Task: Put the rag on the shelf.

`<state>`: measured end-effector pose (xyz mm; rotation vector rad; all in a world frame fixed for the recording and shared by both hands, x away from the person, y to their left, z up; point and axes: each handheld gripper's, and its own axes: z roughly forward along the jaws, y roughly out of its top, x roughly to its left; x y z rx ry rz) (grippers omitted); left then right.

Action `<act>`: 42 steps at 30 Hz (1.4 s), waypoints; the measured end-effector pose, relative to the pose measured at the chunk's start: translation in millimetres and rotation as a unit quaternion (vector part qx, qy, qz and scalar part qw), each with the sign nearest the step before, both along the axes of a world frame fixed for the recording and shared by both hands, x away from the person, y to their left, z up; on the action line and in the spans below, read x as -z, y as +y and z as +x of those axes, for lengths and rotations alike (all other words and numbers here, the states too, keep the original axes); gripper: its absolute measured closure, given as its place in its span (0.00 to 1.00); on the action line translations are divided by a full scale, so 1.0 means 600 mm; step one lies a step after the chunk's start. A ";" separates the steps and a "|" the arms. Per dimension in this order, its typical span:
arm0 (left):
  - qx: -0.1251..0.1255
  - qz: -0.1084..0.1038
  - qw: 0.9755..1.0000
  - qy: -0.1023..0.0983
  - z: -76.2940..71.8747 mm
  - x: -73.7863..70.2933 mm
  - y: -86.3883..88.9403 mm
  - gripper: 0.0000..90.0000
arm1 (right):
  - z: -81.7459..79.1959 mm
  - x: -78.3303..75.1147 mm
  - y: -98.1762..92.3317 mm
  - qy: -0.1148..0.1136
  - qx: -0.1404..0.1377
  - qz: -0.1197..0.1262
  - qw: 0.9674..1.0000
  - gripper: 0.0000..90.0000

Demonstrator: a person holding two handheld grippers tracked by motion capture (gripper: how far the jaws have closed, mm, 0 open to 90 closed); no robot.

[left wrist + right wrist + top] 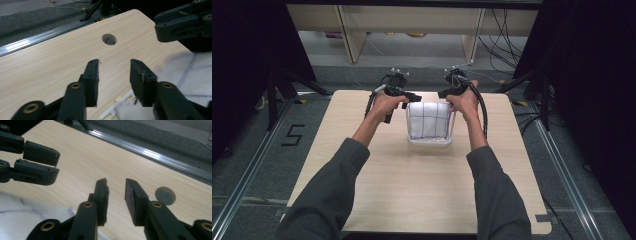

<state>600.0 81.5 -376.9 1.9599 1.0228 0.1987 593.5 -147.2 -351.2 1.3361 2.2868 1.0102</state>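
Both grippers part-open and empty: left gripper [412, 96] at ten o'clock, right gripper [443, 93] at two, over the folded towel [428, 120] in its white basket [430, 142]. Risk: the towel slumps over the rim unless it is tucked in.

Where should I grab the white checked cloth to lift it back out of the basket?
Take the white cloth by its two far top corners, one gripper each, coming from above. It is draped over the white basket, so those corners stand free, nearest the open left gripper and right gripper.
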 end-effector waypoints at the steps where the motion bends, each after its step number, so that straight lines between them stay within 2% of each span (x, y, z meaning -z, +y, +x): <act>1: -0.010 -0.008 1.000 0.003 0.000 -0.005 0.007 0.62 | -0.001 -0.003 -0.001 0.000 0.004 0.008 1.000 0.75; 3: -0.014 -0.015 1.000 0.002 -0.001 -0.011 0.014 0.59 | -0.003 -0.010 -0.004 -0.001 0.014 0.019 1.000 0.73; 4: -0.020 -0.023 1.000 0.000 -0.003 -0.014 0.015 0.58 | -0.003 -0.013 -0.006 -0.008 0.010 0.015 1.000 0.72; 8: -0.017 -0.017 1.000 -0.005 -0.007 -0.024 0.024 0.56 | -0.010 -0.028 -0.008 -0.011 0.016 0.023 1.000 0.70; 9: -0.017 -0.011 1.000 -0.009 -0.011 -0.028 0.027 0.56 | -0.010 -0.034 -0.013 -0.033 0.006 0.025 0.999 0.69; 14: -0.018 -0.008 1.000 -0.009 -0.015 -0.031 0.032 0.54 | -0.018 -0.043 -0.019 -0.023 0.007 0.022 0.999 0.66; 15: -0.017 -0.007 1.000 -0.011 -0.018 -0.033 0.036 0.53 | -0.020 -0.045 -0.020 -0.034 0.009 0.026 0.999 0.64; 19: -0.019 -0.007 1.000 -0.017 -0.026 -0.040 0.042 0.51 | -0.027 -0.054 -0.023 -0.037 0.008 0.028 0.999 0.63; 20: -0.018 -0.008 1.000 -0.020 -0.032 -0.044 0.047 0.49 | -0.032 -0.061 -0.026 -0.049 -0.005 0.027 0.998 0.63; 22: -0.014 -0.009 1.000 -0.022 -0.041 -0.046 0.053 0.48 | -0.039 -0.066 -0.025 -0.057 -0.012 0.021 0.998 0.63; 24: -0.021 -0.019 0.999 -0.025 -0.051 -0.045 0.060 0.47 | -0.049 -0.073 -0.024 -0.052 -0.010 0.022 0.998 0.62; 26: -0.028 -0.028 0.999 -0.025 -0.061 -0.045 0.069 0.46 | -0.056 -0.079 -0.022 -0.059 -0.017 0.030 0.998 0.61; 28: -0.027 -0.021 0.999 -0.033 -0.072 -0.046 0.076 0.46 | -0.067 -0.085 -0.020 -0.062 -0.019 0.035 0.997 0.59; 29: -0.023 -0.015 0.999 -0.037 -0.079 -0.047 0.080 0.45 | -0.071 -0.086 -0.021 -0.076 -0.031 0.035 0.996 0.59; 30: -0.023 -0.015 0.999 -0.037 -0.079 -0.047 0.080 0.44 | -0.076 -0.086 -0.020 -0.078 -0.037 0.042 0.995 0.59; 31: -0.018 -0.029 0.998 -0.043 -0.094 -0.049 0.086 0.44 | -0.083 -0.086 -0.020 -0.078 -0.040 0.044 0.995 0.59; 32: -0.017 -0.034 0.998 -0.045 -0.102 -0.049 0.088 0.44 | -0.089 -0.086 -0.020 -0.079 -0.044 0.044 0.995 0.58; 35: -0.007 -0.027 0.998 -0.056 -0.128 -0.044 0.095 0.43 | -0.107 -0.082 -0.021 -0.078 -0.052 0.050 0.994 0.56; 36: -0.007 -0.027 0.998 -0.056 -0.128 -0.044 0.095 0.43 | -0.115 -0.080 -0.021 -0.080 -0.057 0.054 0.994 0.55; 38: 0.003 -0.033 0.998 -0.061 -0.156 -0.033 0.102 0.42 | -0.129 -0.075 -0.024 -0.088 -0.071 0.058 0.992 0.55; 39: 0.007 -0.036 0.998 -0.060 -0.164 -0.030 0.105 0.42 | -0.138 -0.073 -0.024 -0.080 -0.070 0.065 0.992 0.54; 40: 0.008 -0.038 0.997 -0.061 -0.172 -0.026 0.107 0.42 | -0.145 -0.071 -0.026 -0.085 -0.075 0.059 0.992 0.54; 42: 0.011 -0.039 0.997 -0.062 -0.180 -0.022 0.109 0.42 | -0.152 -0.068 -0.026 -0.086 -0.078 0.064 0.991 0.53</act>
